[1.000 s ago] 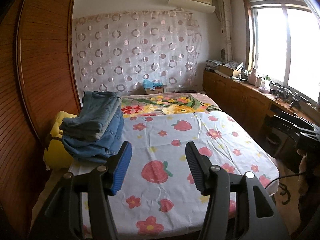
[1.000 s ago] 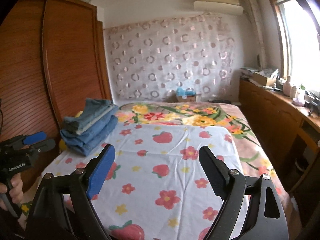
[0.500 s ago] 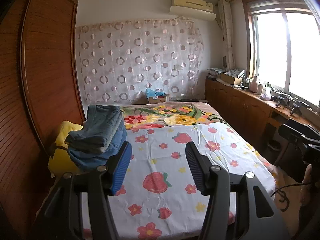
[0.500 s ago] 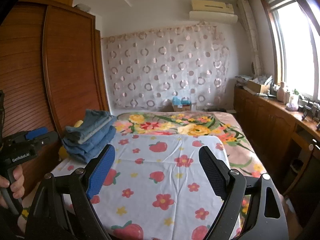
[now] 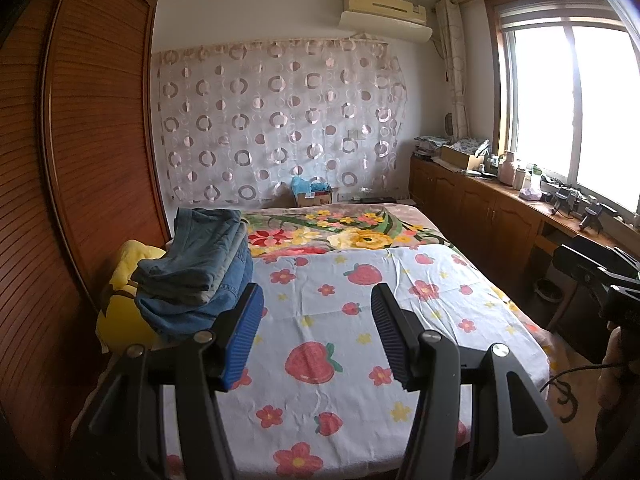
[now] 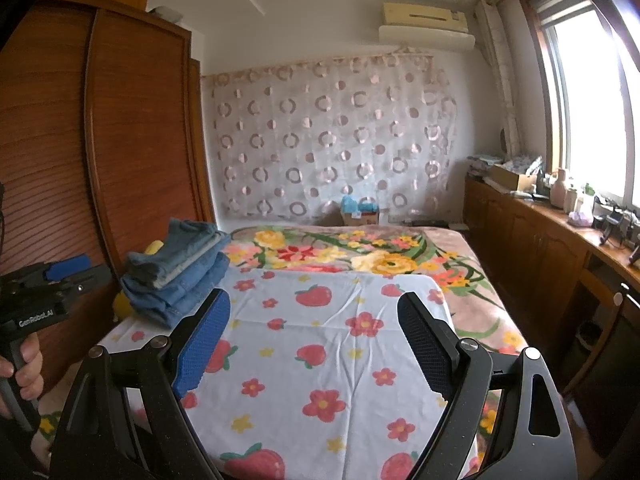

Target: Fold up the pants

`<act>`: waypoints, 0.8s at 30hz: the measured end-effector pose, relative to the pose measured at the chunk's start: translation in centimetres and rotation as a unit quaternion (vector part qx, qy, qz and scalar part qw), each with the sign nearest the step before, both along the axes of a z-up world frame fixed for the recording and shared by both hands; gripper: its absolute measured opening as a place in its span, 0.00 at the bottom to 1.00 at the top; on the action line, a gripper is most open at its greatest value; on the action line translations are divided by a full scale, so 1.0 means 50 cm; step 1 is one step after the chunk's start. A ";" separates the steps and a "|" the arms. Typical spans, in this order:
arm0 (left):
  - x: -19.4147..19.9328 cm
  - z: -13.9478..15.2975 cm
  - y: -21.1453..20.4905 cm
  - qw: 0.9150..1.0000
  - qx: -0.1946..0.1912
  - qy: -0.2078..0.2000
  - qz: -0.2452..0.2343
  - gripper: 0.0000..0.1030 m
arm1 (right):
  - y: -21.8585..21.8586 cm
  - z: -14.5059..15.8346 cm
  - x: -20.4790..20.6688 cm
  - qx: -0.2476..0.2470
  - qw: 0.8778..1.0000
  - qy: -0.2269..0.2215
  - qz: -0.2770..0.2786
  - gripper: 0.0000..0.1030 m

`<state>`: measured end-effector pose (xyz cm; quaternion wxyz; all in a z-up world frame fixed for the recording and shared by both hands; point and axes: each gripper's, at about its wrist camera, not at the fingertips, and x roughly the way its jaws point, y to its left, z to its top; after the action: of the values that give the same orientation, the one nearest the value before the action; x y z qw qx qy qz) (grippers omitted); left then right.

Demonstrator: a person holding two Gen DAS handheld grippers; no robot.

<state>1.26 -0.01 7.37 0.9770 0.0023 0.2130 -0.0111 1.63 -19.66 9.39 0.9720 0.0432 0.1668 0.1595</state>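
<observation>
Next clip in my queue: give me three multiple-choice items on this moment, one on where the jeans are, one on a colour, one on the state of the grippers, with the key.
1. Where is the stack of folded jeans?
A. at the bed's left edge, by the wardrobe
B. on the window counter
C. on the floor

2. What colour is the left gripper's left pad?
A. red
B. blue
C. green

3. What is between the right gripper's jaws?
A. jeans
B. a pillow
C. nothing

Key: 1 A, the stack sits beside the wooden doors; 2 B, the ribbed pad is blue; 3 C, only the strawberry sheet shows through the open gap.
</observation>
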 end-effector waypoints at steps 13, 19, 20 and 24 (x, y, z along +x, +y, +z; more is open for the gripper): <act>0.001 0.000 0.001 1.000 0.000 0.000 0.000 0.54 | -0.001 0.000 0.000 0.000 1.000 0.000 0.000 0.85; -0.001 0.001 0.001 1.000 0.000 0.000 0.000 0.54 | 0.000 0.001 0.001 0.000 1.000 0.001 0.000 0.85; -0.001 0.001 0.001 1.000 0.000 0.000 0.000 0.54 | 0.000 0.001 0.000 0.000 1.000 0.000 0.000 0.85; 0.001 0.000 0.001 1.000 0.000 0.000 0.000 0.54 | 0.000 0.001 0.000 -0.001 1.000 0.000 0.000 0.85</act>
<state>1.31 0.05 7.39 0.9769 0.0023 0.2134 -0.0114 1.64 -19.68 9.43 0.9720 0.0427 0.1673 0.1592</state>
